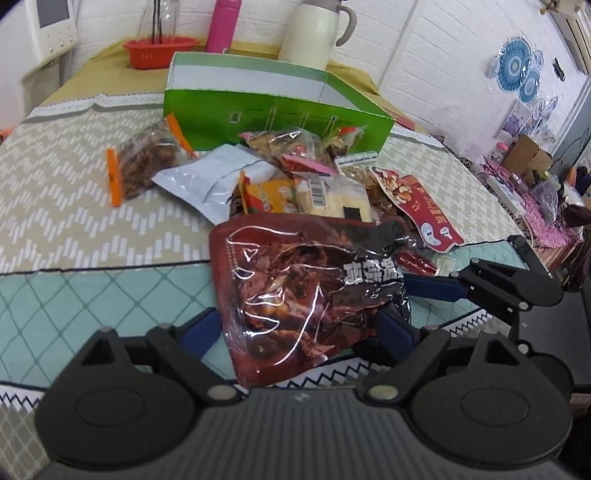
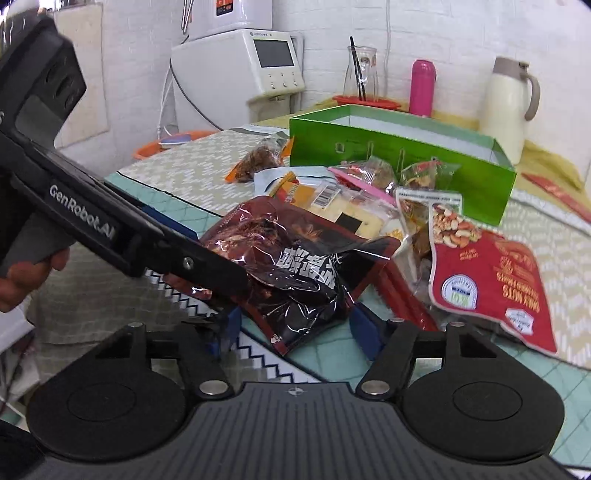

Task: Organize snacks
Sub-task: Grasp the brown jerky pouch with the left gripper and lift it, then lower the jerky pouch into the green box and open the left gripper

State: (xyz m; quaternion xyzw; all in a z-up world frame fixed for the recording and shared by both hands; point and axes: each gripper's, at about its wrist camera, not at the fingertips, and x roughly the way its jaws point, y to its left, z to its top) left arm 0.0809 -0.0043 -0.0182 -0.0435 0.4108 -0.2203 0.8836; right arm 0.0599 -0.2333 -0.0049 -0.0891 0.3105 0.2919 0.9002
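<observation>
A dark red and black snack bag (image 1: 303,291) lies at the near table edge, between the blue fingers of both grippers. My left gripper (image 1: 299,328) has its jaws spread on either side of the bag's lower end. My right gripper (image 2: 291,325) also straddles the same bag (image 2: 291,266), jaws wide; it shows in the left wrist view (image 1: 498,284) at the right. The left gripper's body (image 2: 110,229) crosses the right wrist view. Behind lies a pile of snack packets, with a red nut packet (image 2: 491,284) and an open green box (image 2: 399,151).
A white pouch (image 1: 214,177) and an orange-edged clear packet (image 1: 147,158) lie left of the pile. A cream jug (image 1: 317,33), pink bottle (image 1: 223,24) and red basket (image 1: 159,50) stand behind the box. A white appliance (image 2: 240,70) stands beyond the table.
</observation>
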